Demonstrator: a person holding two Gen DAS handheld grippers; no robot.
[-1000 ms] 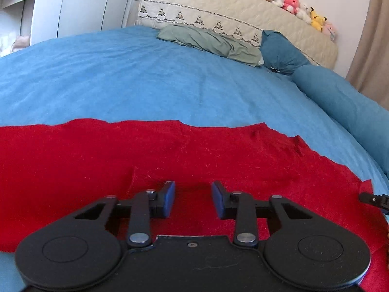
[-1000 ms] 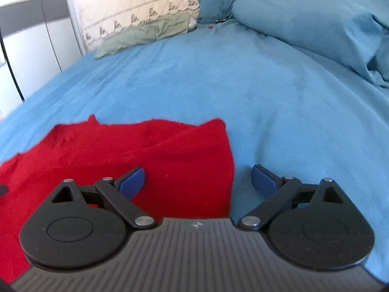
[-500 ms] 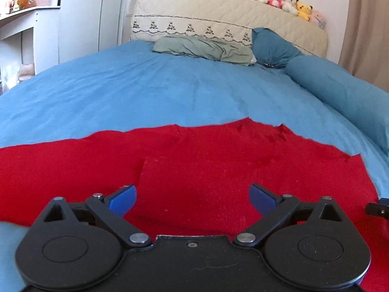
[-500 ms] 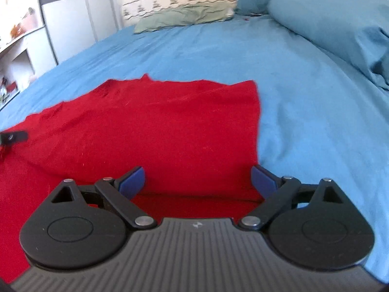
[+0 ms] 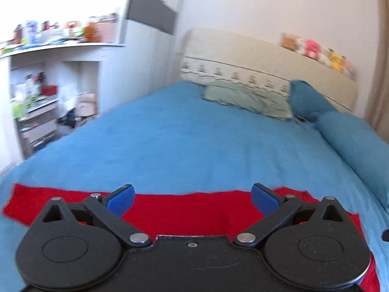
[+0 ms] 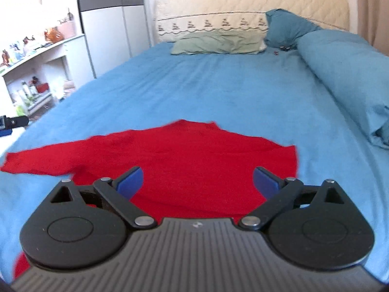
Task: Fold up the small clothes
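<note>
A wide bed covered with a blue sheet (image 6: pixel 218 92) fills both views, with a cream quilted headboard (image 6: pixel 252 2) at its far end. On the near part of the sheet lies the red knitted garment (image 6: pixel 194 165), spread flat, one sleeve stretched out to the left in the right wrist view; it also shows in the left wrist view (image 5: pixel 189 214). A long blue bolster pillow (image 6: pixel 345 73) runs along the right edge, and a flat sage-green pillow (image 6: pixel 218 42) rests by the headboard. The left gripper (image 5: pixel 192 198) hangs above the garment with its jaws spread wide, nothing between them. The right gripper (image 6: pixel 197 182) is likewise wide apart and empty, clear of the red cloth.
</note>
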